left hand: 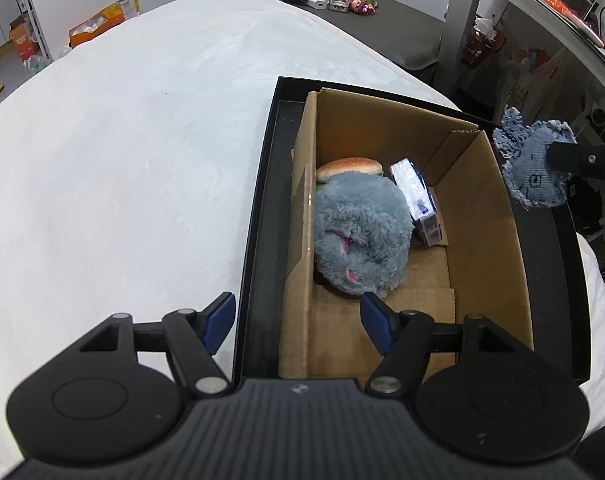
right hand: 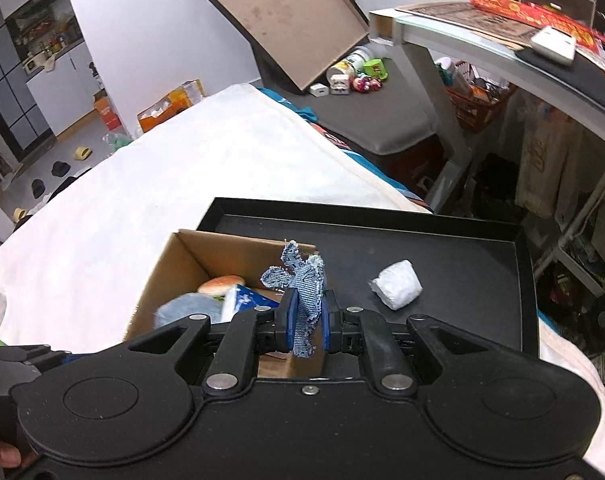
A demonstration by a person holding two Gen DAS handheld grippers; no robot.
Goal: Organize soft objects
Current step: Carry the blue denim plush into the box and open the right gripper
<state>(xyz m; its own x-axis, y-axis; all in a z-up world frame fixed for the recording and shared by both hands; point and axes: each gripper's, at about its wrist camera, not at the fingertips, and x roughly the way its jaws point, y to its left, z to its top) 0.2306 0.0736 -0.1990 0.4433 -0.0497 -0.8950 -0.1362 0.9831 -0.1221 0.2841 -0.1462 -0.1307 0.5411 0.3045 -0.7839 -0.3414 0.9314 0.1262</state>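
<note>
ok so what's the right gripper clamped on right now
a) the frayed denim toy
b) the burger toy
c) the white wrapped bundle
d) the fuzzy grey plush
a: the right gripper has its blue pads shut on the frayed denim toy, lifted clear of the black tray, while the grey plush and burger toy lie in the cardboard box and the white bundle sits on the tray.
</note>
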